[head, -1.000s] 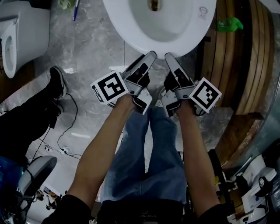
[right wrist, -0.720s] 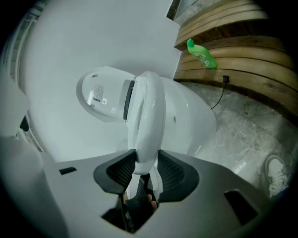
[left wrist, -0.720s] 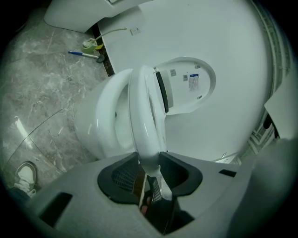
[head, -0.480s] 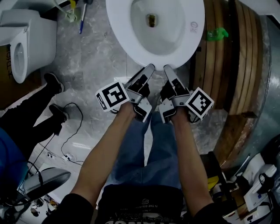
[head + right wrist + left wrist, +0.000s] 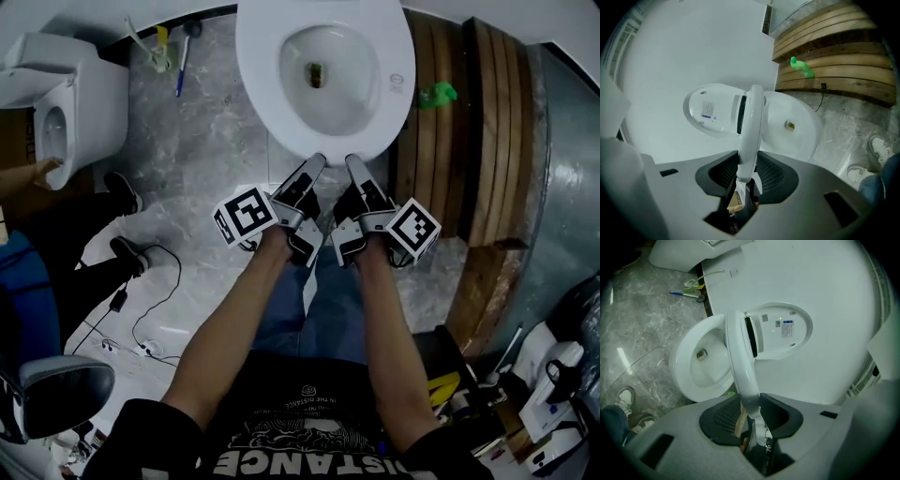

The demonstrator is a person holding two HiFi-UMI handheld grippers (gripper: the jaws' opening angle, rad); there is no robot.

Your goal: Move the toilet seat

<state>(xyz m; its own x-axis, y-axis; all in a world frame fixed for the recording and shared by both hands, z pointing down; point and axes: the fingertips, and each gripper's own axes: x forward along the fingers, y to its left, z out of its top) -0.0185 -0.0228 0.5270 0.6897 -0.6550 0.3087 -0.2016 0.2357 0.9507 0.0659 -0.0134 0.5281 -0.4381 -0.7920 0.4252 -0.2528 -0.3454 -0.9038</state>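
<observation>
Toilet seat (image 5: 740,362): white, glossy, a thin oval ring, seen edge-on from both gripper views. It is raised off the toilet bowl (image 5: 701,371), hinged at the bowl's back and standing tilted between the bowl and the lid (image 5: 780,331). The lid is up behind the bowl, with stickers on its inner face.

The seat's front end sits in both grippers, which are side by side at the bowl's front. The left gripper (image 5: 314,164) is clamped on the front rim and the right gripper (image 5: 352,164) is clamped on it just beside. Both sets of jaws have just been closing, with the seat rim between the pads.

The seat's long axis runs from the jaws away to the hinge at the bowl's back, front end nearest the person and lifted.

Around the bowl:
- Curved wooden slats (image 5: 825,51) on its right, with a green bottle (image 5: 802,69) lying on them.
- A blue pen (image 5: 684,295) on the marble floor to the bowl's back left.
- A second white toilet (image 5: 56,94) farther left of the bowl.
- A black cable (image 5: 150,281) on the floor to the bowl's front left.
</observation>
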